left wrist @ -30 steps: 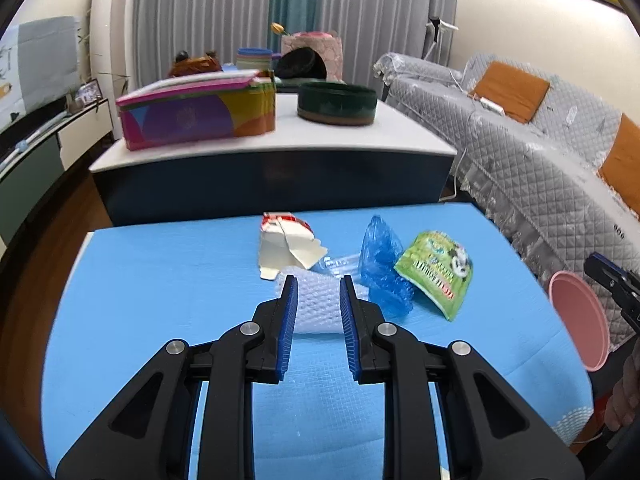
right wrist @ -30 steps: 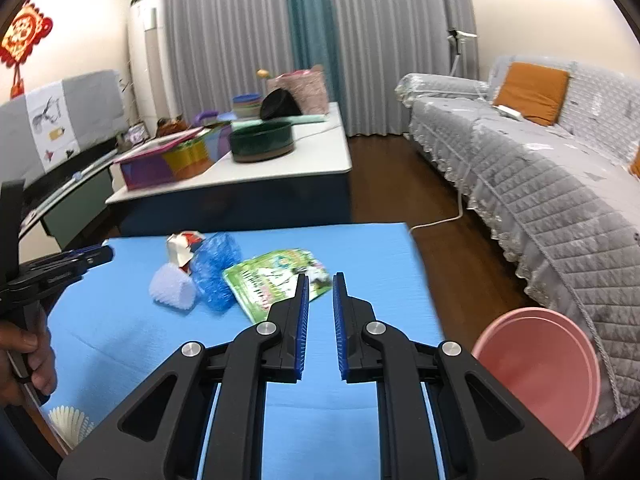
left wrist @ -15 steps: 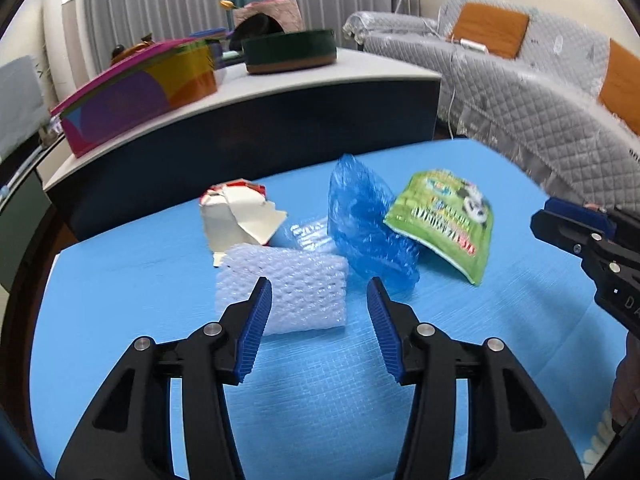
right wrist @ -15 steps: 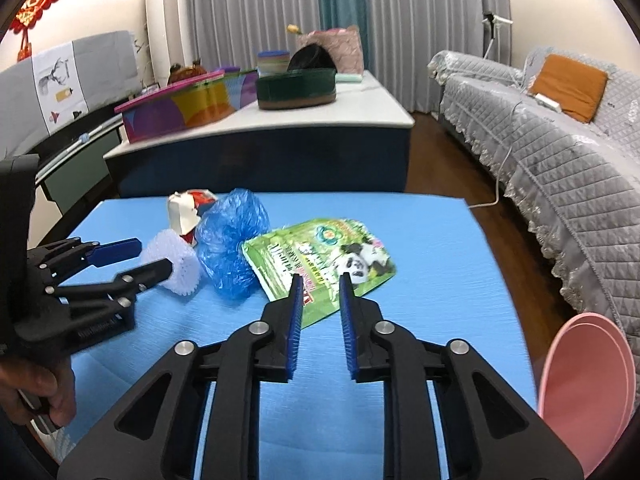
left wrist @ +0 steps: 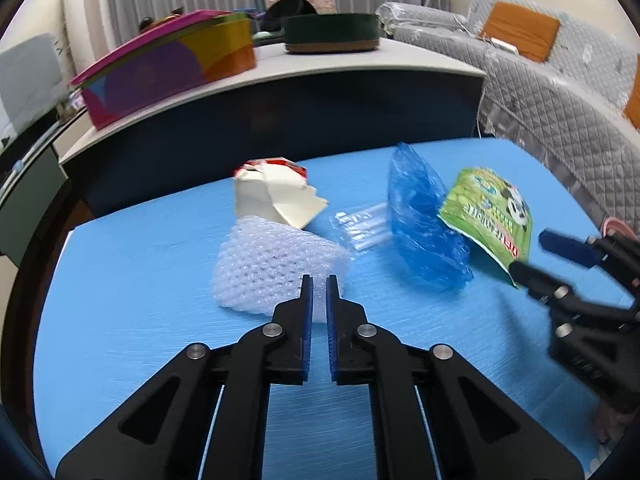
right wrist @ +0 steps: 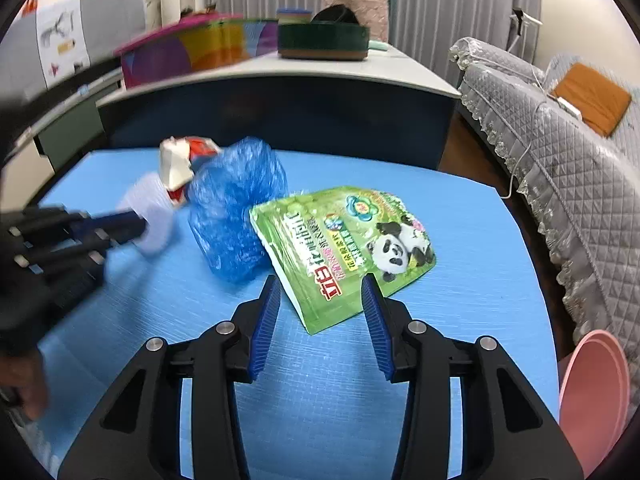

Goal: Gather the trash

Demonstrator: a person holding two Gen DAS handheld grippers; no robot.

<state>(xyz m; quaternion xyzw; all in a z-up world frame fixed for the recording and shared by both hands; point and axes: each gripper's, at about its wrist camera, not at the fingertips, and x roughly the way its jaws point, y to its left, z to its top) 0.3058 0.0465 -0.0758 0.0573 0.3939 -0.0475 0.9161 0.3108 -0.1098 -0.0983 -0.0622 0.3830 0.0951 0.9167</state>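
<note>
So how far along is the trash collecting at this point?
Nothing looks collected yet: the carton, blue bag and clear wrapper all lie on the blue table. The left gripper has just closed on the bubble wrap; the right gripper, jaws just opening, straddles a corner of the green pouch. Everything remains to be carried off.

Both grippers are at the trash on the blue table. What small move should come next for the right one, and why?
Probably ease the right gripper forward and down, then close. Its jaws have just been opening and stand open around the near corner of the green panda pouch, not yet pressing it. The left gripper is already shut on the bubble wrap.
</note>
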